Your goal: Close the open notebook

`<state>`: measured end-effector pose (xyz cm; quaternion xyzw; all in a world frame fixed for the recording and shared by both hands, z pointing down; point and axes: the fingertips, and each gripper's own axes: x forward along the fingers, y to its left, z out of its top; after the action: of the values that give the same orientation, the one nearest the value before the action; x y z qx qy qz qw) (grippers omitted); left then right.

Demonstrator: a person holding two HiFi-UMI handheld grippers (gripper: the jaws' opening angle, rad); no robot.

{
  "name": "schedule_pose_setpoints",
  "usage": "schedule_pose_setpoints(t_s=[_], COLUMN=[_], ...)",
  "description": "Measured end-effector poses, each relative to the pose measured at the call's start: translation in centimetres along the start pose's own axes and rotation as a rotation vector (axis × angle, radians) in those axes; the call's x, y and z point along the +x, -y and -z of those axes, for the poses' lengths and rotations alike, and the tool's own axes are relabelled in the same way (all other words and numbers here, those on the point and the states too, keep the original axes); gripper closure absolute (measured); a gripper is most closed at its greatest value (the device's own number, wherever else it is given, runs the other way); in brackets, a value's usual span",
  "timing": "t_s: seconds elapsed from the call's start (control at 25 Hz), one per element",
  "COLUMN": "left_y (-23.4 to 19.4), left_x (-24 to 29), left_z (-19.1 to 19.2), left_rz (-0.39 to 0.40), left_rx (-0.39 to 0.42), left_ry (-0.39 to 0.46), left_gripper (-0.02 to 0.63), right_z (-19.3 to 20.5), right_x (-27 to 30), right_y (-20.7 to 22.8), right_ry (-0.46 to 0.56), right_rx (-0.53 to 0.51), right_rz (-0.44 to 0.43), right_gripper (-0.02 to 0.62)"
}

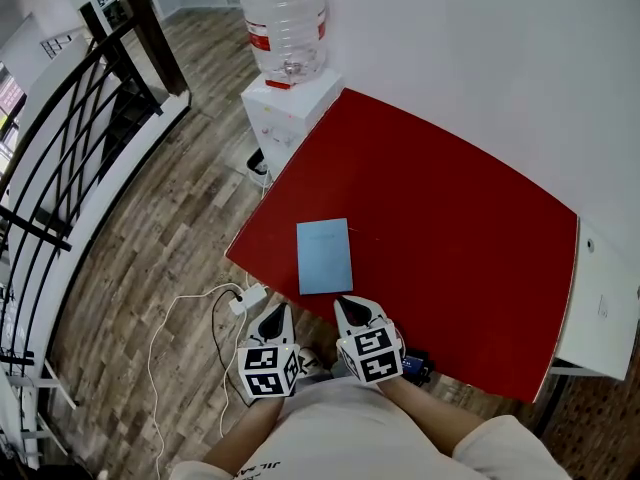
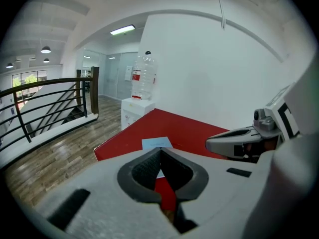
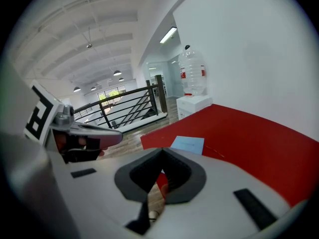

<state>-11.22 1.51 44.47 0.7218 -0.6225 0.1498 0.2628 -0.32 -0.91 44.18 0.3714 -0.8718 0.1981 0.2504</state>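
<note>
The thin light-blue notebook (image 1: 325,256) lies flat and looks already closed near the front edge of the red table (image 1: 450,218), its long side running away from the person. The left gripper (image 1: 275,316) and right gripper (image 1: 352,308) are both clenched on nothing, just short of its near edge, the right one closer.

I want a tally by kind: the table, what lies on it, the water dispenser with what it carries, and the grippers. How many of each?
Red table: 1
Blue notebook: 1
Water dispenser: 1
Water bottle: 1
Grippers, left gripper and right gripper: 2
Total: 6
</note>
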Motion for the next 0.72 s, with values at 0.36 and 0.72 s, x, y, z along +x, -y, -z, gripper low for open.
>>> schedule_pose_setpoints(t_s=[0.36, 0.72], left_y=[-0.5, -0.7], left_x=[0.2, 0.0], left_z=[-0.5, -0.8], left_rz=[0.005, 0.014], left_rx=[0.003, 0.003], left_ry=[0.009, 0.013], left_gripper=[0.6, 0.6], right_z=[-0.3, -0.6], right_x=[0.6, 0.5], right_y=[-0.9, -1.4], right_ry=[0.006, 0.008], right_rx=[-0.018, -0.024], right_rz=[-0.008, -0.017], right_gripper=[0.591, 0.591])
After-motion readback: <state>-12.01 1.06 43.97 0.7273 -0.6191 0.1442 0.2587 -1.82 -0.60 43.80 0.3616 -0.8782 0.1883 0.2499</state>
